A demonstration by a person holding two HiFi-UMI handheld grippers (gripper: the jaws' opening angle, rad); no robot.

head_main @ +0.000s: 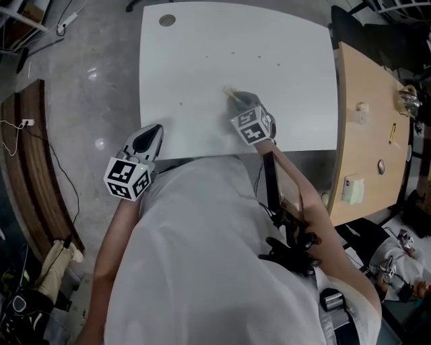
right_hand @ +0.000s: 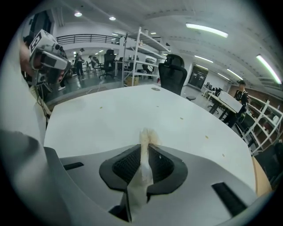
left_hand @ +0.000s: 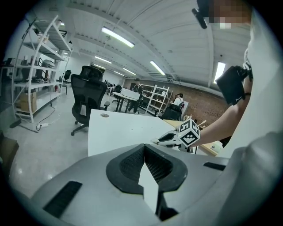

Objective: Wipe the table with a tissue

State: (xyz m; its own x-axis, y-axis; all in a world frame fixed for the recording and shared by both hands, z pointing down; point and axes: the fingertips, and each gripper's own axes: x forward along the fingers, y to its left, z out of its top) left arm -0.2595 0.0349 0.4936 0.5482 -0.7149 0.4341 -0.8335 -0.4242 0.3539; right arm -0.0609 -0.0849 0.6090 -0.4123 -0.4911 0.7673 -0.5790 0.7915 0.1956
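Observation:
A white table fills the middle of the head view, with a few small brown specks on it. My right gripper rests low over the table's near middle, shut on a crumpled tissue. In the right gripper view the tissue is pinched between the jaws; its tip is stained yellowish and touches the tabletop. My left gripper hangs at the table's front left edge, shut with nothing in it. The left gripper view also shows the right gripper.
A wooden desk with small items adjoins the table's right side. A round cable hole sits at the table's far left corner. A black office chair and metal shelving stand beyond the table.

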